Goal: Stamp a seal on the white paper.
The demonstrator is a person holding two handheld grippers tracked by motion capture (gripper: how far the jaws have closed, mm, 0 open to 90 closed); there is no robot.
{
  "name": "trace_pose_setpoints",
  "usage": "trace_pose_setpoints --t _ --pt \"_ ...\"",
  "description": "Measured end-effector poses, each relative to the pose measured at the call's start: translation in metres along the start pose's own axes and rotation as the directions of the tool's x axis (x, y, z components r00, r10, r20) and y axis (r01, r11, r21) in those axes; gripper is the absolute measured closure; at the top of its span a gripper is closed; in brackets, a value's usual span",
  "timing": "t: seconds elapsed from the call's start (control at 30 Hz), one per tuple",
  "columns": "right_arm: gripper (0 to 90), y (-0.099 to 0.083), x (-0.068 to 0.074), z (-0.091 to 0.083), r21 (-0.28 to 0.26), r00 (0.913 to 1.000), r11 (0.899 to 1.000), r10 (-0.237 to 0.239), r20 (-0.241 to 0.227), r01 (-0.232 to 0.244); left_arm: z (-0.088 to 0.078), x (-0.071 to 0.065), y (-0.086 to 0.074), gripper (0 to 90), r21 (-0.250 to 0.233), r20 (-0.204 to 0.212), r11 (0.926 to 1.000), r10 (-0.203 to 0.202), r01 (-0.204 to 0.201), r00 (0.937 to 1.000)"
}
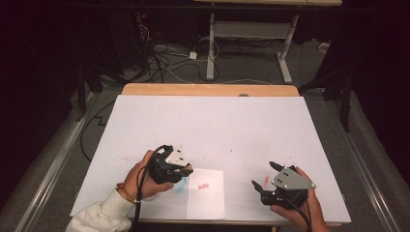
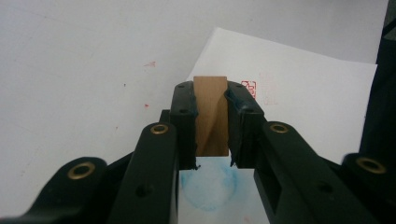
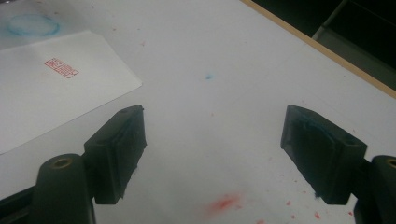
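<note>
**Wooden block held over a stamped sheet on a white table**

A white table (image 1: 212, 125) with a wooden far edge (image 1: 210, 90) stands in a dark room; beyond it, cables (image 1: 164, 58) lie on a grey floor by the legs of another table (image 1: 251, 29). The white top carries red smudges (image 3: 224, 203), a small blue speck (image 3: 208, 76) and a pale blue ring stain (image 2: 210, 184).

A sheet of paper (image 1: 212, 195) lies at the near edge, between the two hands, with a small red stamp mark (image 1: 203, 185) on it. No containers are visible.

The left gripper (image 2: 210, 116) is closed narrowly on an upright wooden block (image 2: 211, 114), just above the paper's left part, near the blue ring. The right gripper (image 3: 212, 154) has its jaws spread wide with nothing between them, low over bare table to the right of the paper.

The far half of the table is open, and the right gripper sits near the table's front right corner.
</note>
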State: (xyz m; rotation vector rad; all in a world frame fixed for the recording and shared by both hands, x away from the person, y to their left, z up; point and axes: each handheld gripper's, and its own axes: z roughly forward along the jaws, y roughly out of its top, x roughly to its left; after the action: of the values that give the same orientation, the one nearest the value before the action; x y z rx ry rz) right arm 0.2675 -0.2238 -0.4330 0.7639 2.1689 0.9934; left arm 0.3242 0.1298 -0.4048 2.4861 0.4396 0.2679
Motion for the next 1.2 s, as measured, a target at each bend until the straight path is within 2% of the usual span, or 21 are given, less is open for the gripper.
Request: trace_pose_setpoints --t 0.27,0.67,1.2 --pt "22.3 0.0 -0.001 0.0 -0.003 1.0 1.0 0.003 0.009 -0.003 -0.006 0.002 -0.012 73.6 -0.005 -0.02 0.9999 -0.013 0.013 0.9997" --pt "22.3 0.003 -0.002 0.005 -0.004 1.0 1.0 0.007 0.005 -0.007 -0.012 0.003 -0.032 73.6 0.01 -0.03 0.9995 -0.031 0.031 0.9991" --pt "22.2 0.002 -0.001 0.006 0.007 1.0 1.0 0.007 0.007 -0.007 -0.028 0.004 -0.066 73.6 0.013 -0.055 0.9959 -0.089 0.089 0.9945"
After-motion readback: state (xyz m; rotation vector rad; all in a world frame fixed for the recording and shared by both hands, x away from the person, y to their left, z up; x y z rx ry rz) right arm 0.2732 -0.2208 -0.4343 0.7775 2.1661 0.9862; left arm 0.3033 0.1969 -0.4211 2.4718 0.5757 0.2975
